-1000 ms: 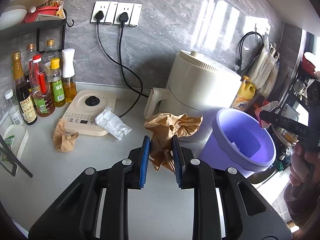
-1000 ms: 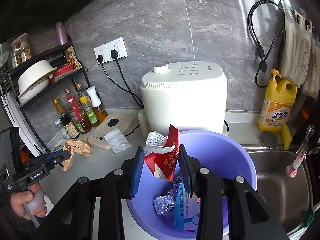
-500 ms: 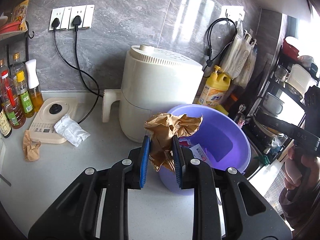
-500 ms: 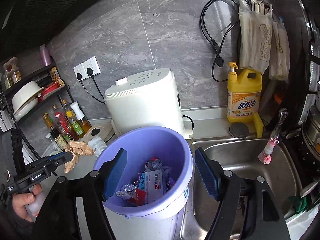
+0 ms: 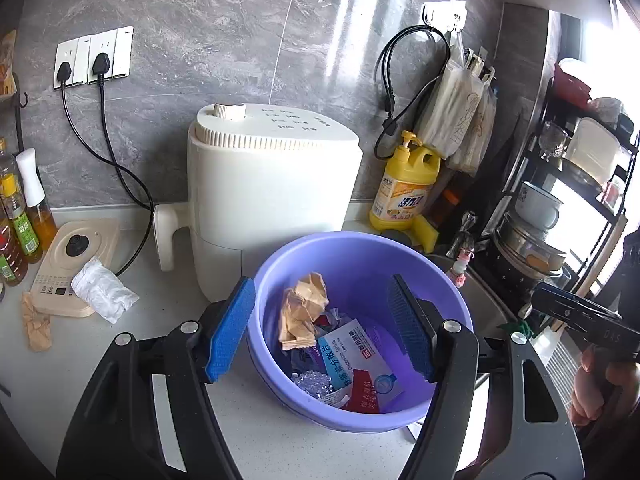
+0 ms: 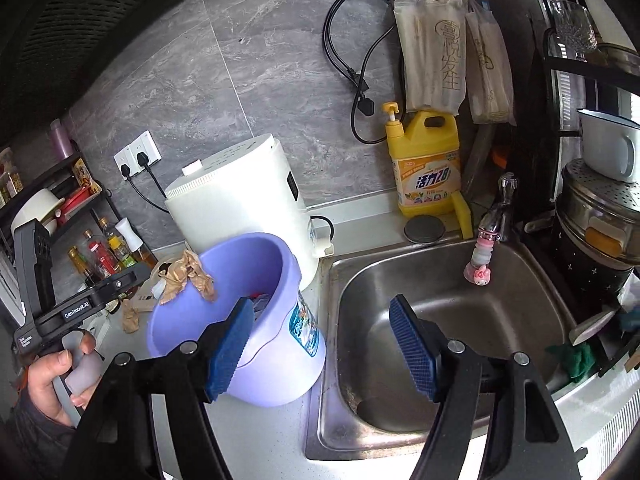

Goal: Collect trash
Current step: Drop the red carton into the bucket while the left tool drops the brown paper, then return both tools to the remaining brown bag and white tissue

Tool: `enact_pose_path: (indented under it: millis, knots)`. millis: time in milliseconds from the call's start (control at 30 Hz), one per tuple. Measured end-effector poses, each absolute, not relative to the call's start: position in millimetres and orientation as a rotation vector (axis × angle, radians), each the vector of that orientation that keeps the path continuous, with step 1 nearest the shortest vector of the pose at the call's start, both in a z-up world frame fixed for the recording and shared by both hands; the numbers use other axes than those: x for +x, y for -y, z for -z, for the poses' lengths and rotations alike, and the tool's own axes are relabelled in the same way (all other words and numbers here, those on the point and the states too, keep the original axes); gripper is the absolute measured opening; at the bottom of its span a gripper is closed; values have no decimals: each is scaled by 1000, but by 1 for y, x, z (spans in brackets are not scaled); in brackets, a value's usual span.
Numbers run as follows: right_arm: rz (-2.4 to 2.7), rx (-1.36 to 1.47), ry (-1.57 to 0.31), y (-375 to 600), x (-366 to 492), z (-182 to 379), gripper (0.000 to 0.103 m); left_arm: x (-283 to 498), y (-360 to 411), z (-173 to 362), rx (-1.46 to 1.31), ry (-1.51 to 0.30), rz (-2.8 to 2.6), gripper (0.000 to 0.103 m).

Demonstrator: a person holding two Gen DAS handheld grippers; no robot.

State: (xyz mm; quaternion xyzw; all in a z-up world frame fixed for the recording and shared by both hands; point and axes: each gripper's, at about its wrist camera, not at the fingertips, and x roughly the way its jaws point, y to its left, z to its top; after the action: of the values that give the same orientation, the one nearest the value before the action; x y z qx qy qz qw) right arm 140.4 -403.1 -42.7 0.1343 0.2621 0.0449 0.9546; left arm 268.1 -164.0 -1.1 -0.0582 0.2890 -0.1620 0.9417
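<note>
Both tools stand open: left tool (image 5: 322, 326), jaws just opened, over the one purple bin (image 5: 448, 292), right tool (image 6: 322, 346) empty beside it. One brown paper wad (image 5: 304, 308) lies inside the bin (among wrappers); two scraps stay on the counter (image 5: 256, 436): one white tissue (image 5: 102, 290), one brown scrap (image 5: 36, 322).
</note>
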Motion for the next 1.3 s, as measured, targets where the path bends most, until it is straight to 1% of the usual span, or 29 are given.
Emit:
enact_pose_path:
  millis: [167,267,400,733,900,933,1000,1133,1167,1300]
  knots:
    - [-142,267,-536,387,148,43,70,259,137,7,-143,-606,268,68]
    - [-187,253,-540,369,157,41,70,251,115,11,-157,-622,225,72]
    - [-247,227,-548,340,167,40,70,238,85,15,-171,-626,173,75]
    - [-341,184,-572,271,187,38,70,219,13,22,-212,-627,72,77]
    - [-370,158,-586,236,196,39,70,213,-22,29,-226,-626,33,80]
    - [-375,152,-588,229,198,39,72,212,-29,30,-231,-626,25,81]
    - [-386,137,-587,215,201,39,76,210,-44,33,-241,-632,8,86]
    - [-407,98,-574,181,207,38,93,210,-70,40,-236,-649,-22,95]
    - [-411,91,-572,172,209,38,95,211,-76,42,-228,-654,-30,96]
    - [-420,60,-589,140,220,42,95,219,-98,52,-222,-669,-41,96]
